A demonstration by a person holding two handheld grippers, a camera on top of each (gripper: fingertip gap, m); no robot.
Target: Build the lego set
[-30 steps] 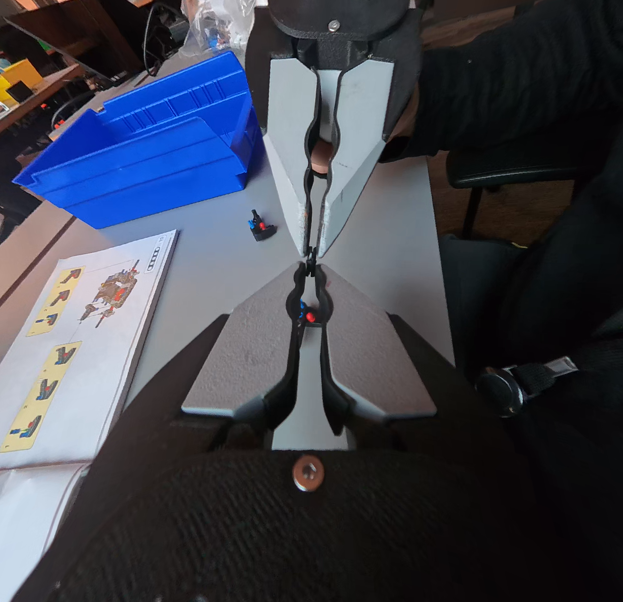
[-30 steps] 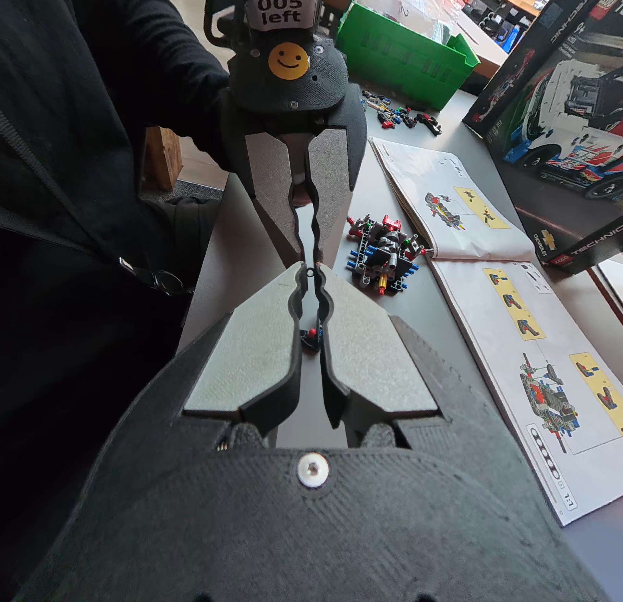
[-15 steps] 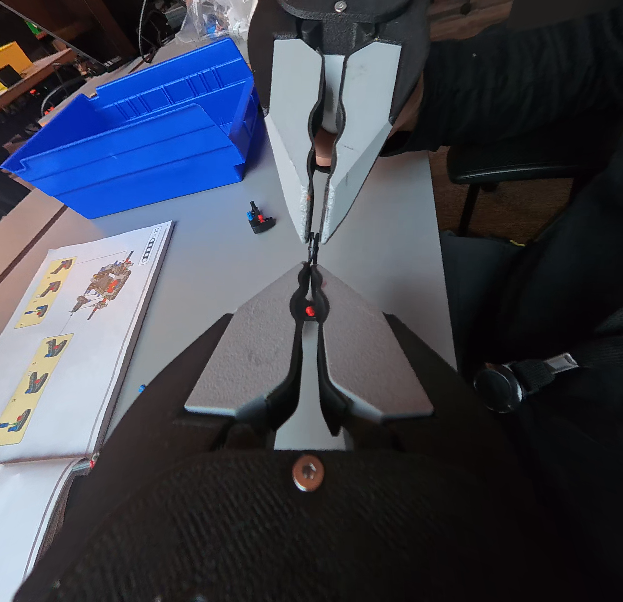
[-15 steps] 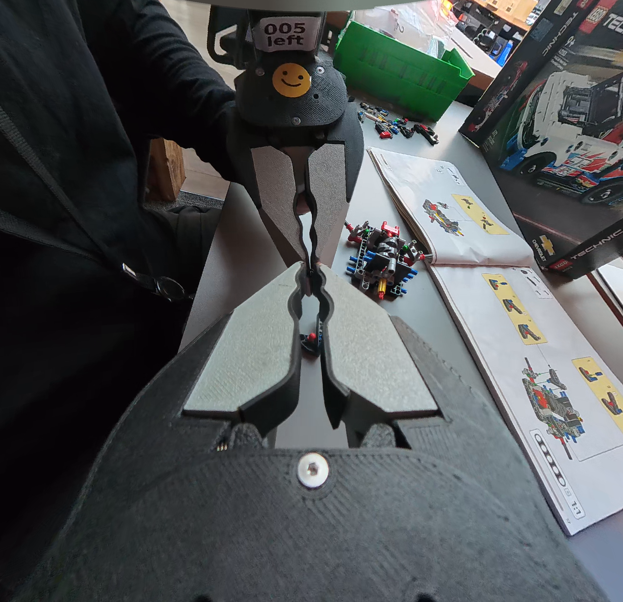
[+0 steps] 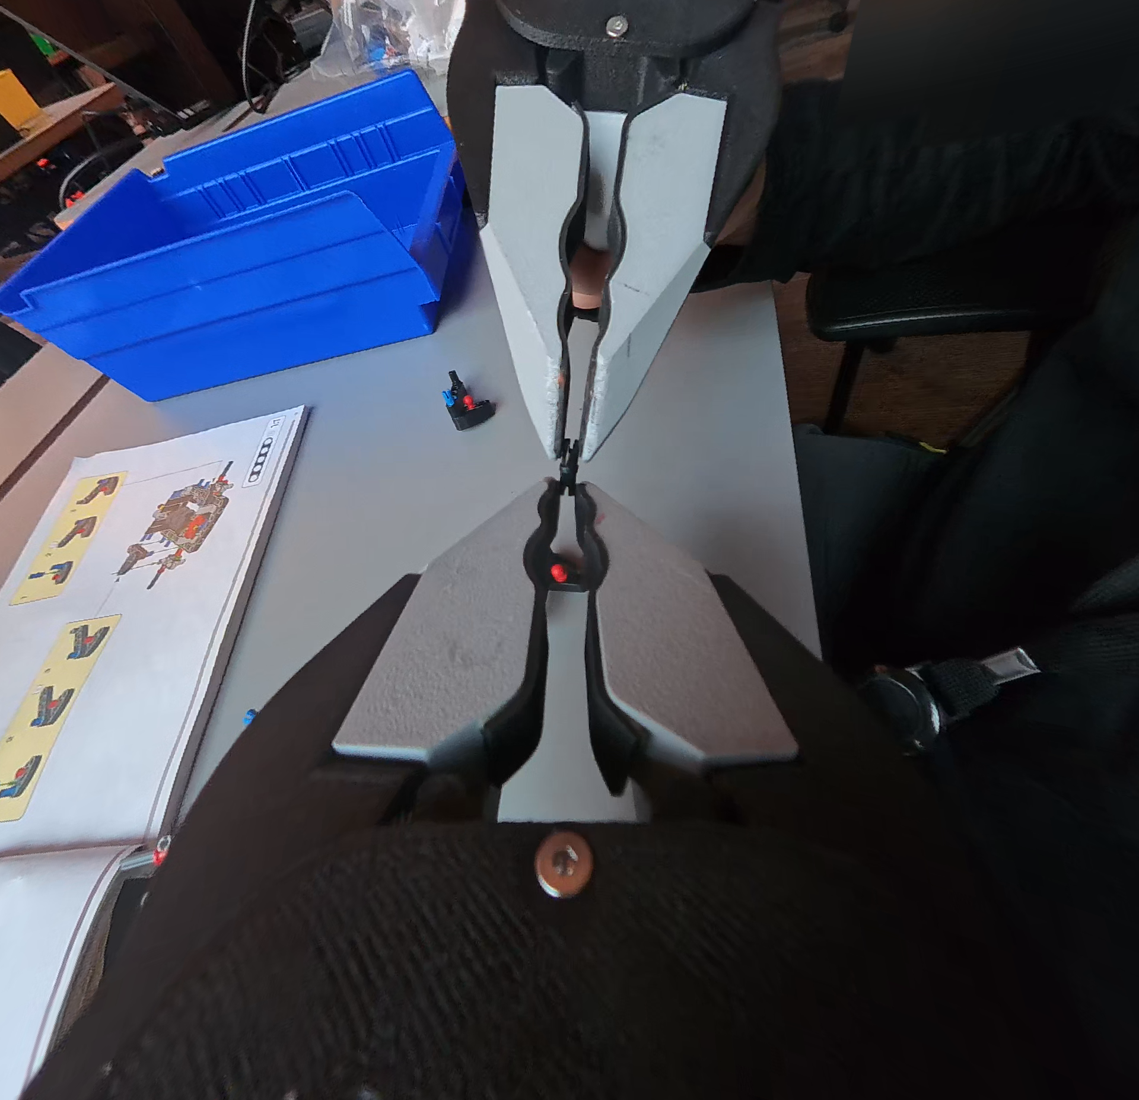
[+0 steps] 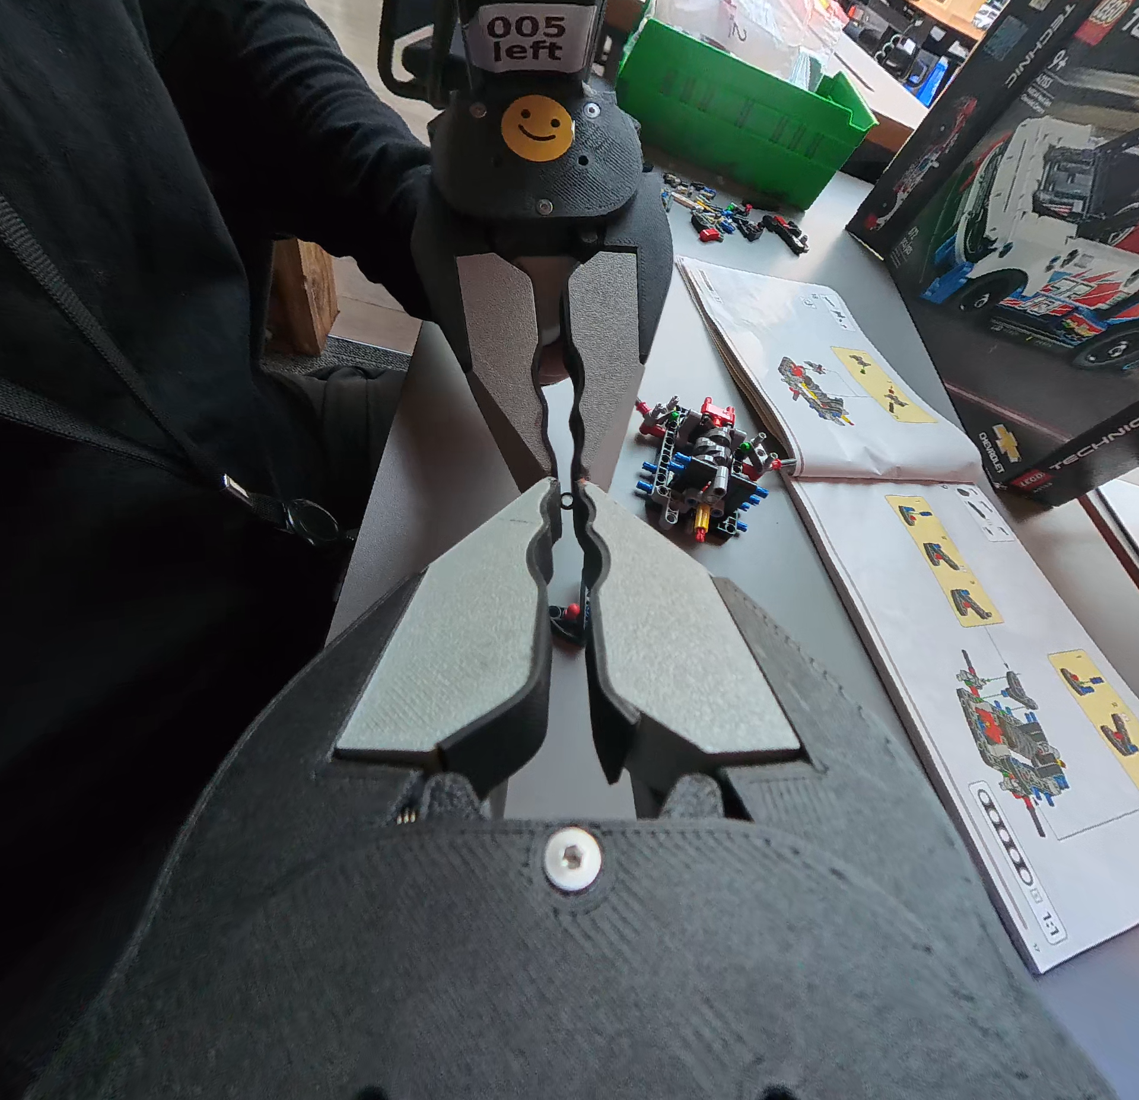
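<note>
Blue bin (image 5: pixel 246 269), green bin (image 6: pixel 739 109)

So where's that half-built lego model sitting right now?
In the right wrist view, the half-built model sits on the grey table, right of the meeting tongs, beside the open instruction booklet.

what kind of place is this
Probably a workshop or lab workbench set up for lego building: a grey table with an open instruction booklet, a green parts bin, a blue bin and cluttered benches behind.

The left gripper (image 5: pixel 568 490) and right gripper (image 6: pixel 570 496) meet tip to tip, both with jaws pinched nearly together, fingers pointing at each other.
</note>
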